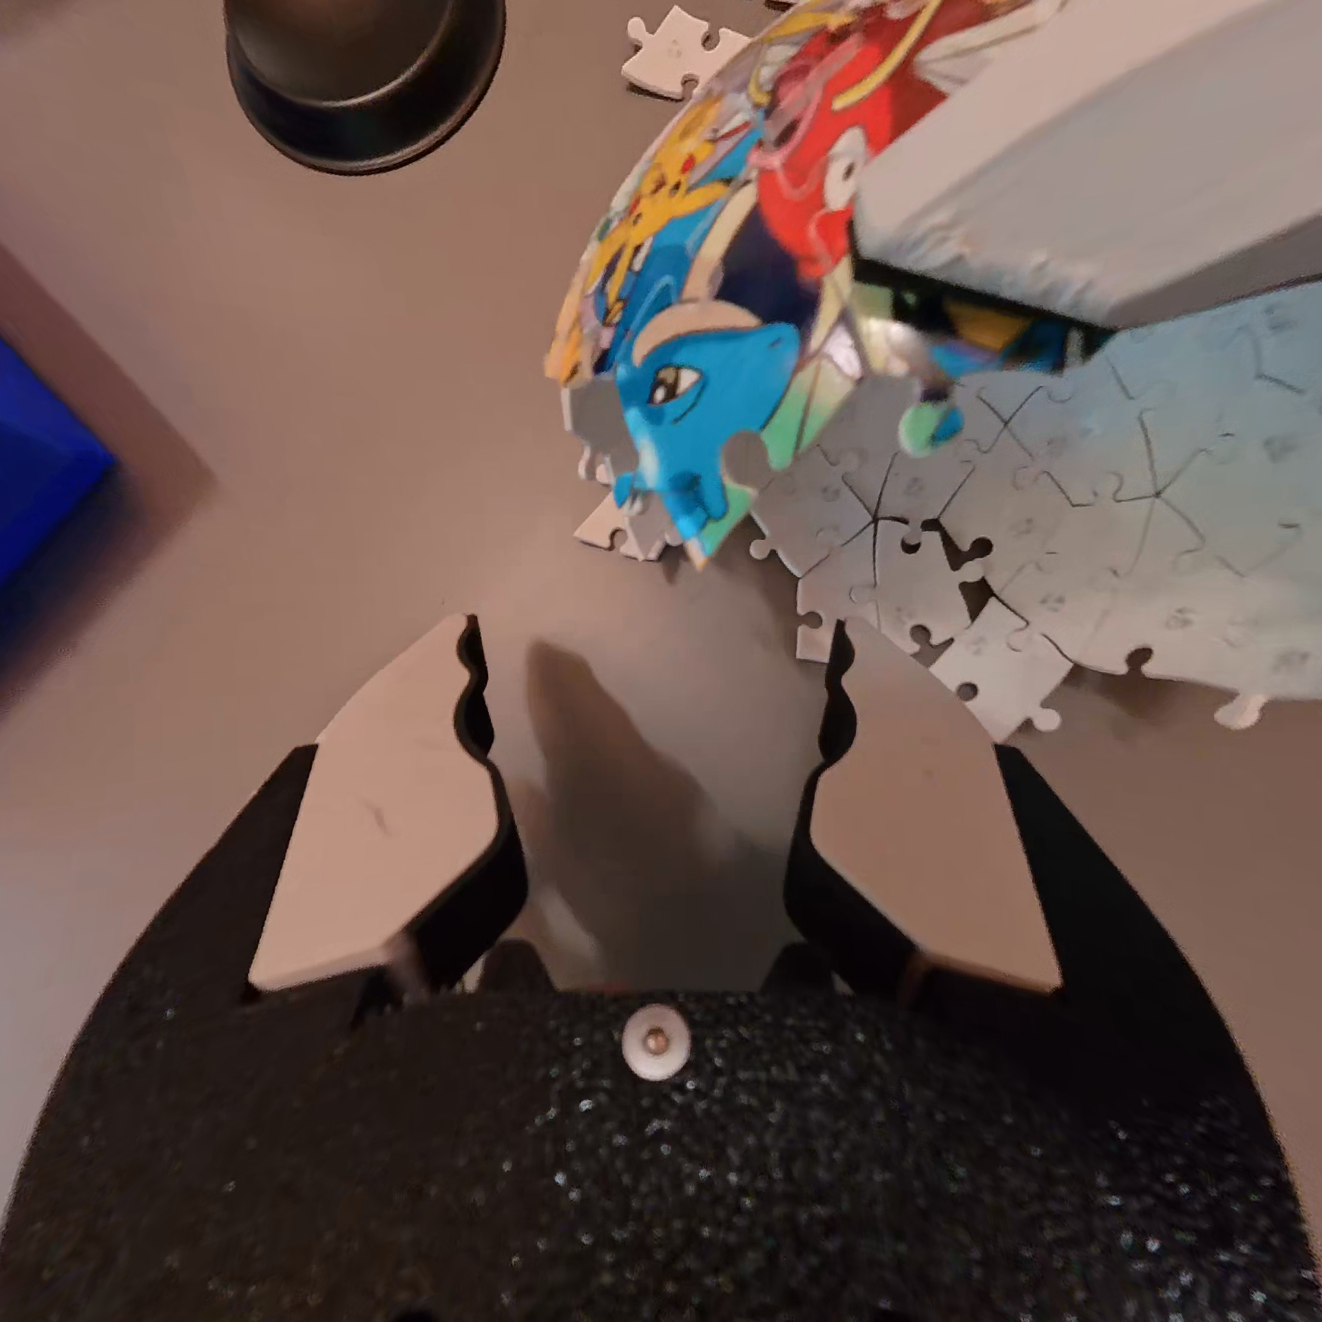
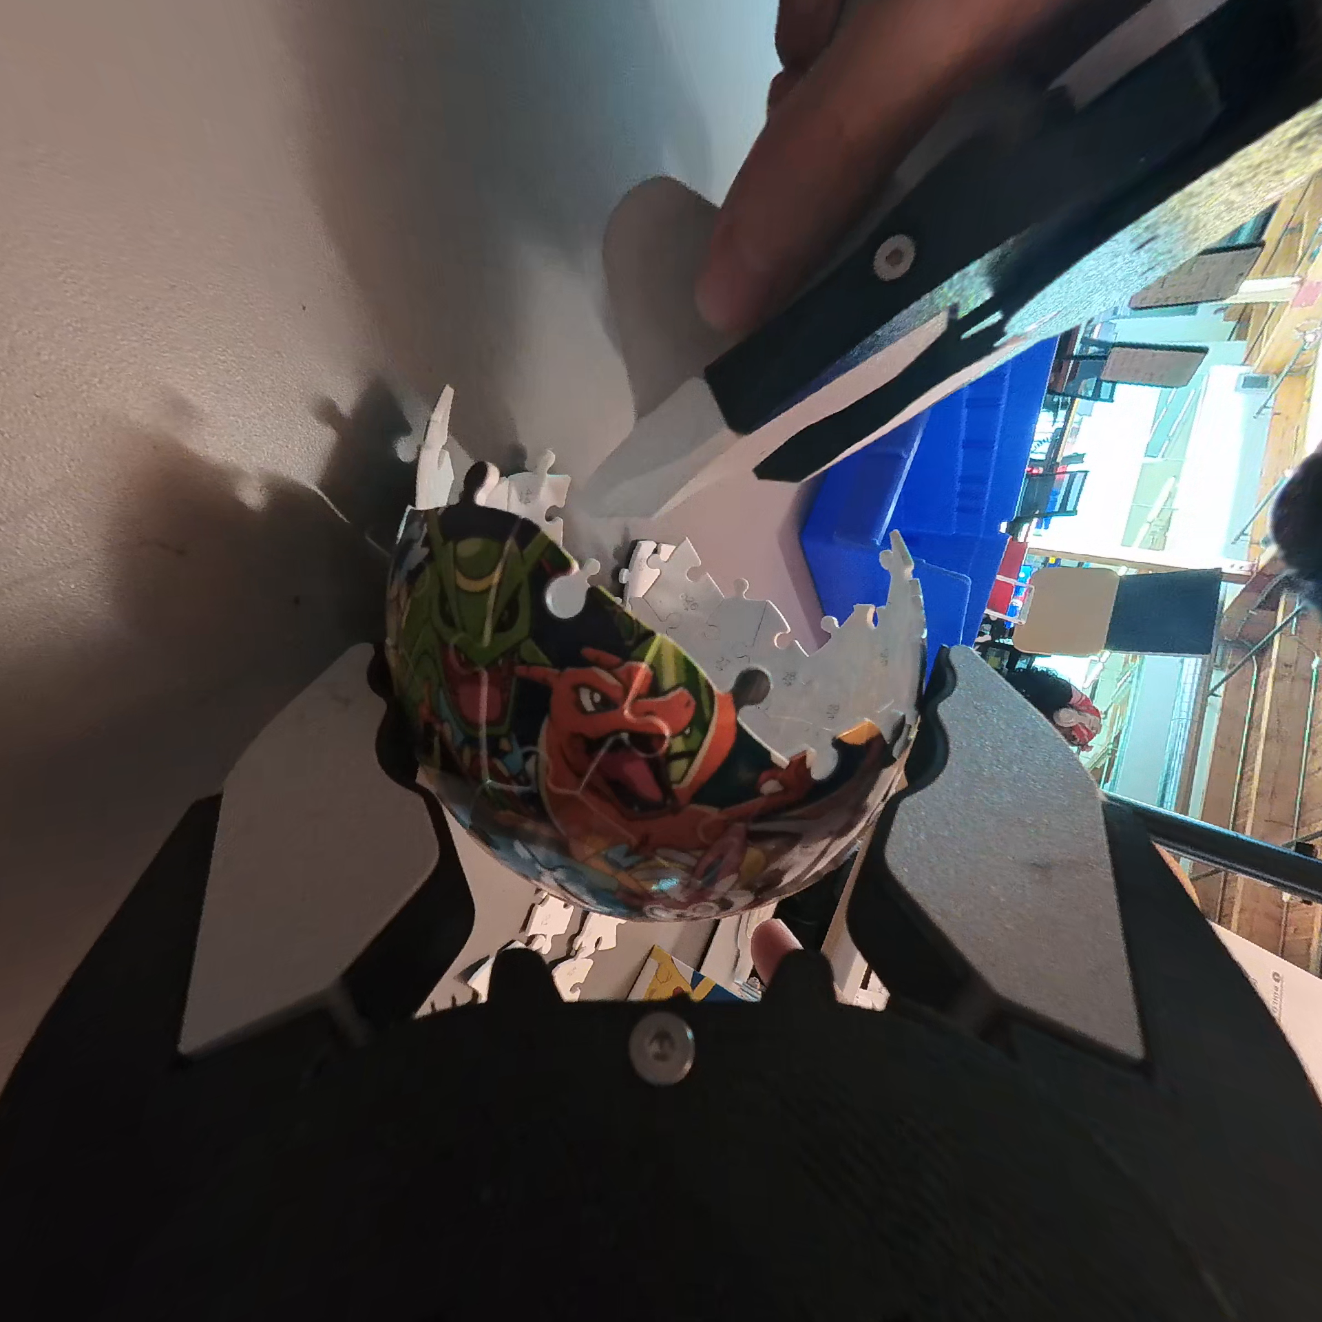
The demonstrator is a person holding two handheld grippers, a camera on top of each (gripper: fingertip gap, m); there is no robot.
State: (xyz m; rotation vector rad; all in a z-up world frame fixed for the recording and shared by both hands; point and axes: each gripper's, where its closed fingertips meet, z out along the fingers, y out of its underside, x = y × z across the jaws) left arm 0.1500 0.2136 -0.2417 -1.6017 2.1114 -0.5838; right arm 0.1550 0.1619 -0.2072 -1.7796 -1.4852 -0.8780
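Note:
A half-built ball-shaped jigsaw shell [image 2: 615, 737] has colourful cartoon creatures outside and a plain white inside. My right gripper [image 2: 658, 687] is shut on it, one finger on each side, with the jagged open rim facing away. In the left wrist view the shell [image 1: 715, 343] is at the upper right, with its white inside [image 1: 1087, 529] showing and the right gripper's pale finger [image 1: 1116, 143] across it. My left gripper [image 1: 654, 629] is open and empty above the table, and its right fingertip [image 1: 838, 644] is right at the shell's jagged rim.
A black round knob-like object [image 1: 365, 79] stands at the back of the grey table [image 1: 322, 429]. A blue bin [image 1: 43, 443] is at the left, also behind the shell [image 2: 930, 501]. Loose white puzzle pieces [image 1: 672, 54] lie nearby. A hand [image 2: 780, 186] holds the left gripper. About 15 cm separates my left fingertips from the black round knob-like object [image 1: 365, 79].

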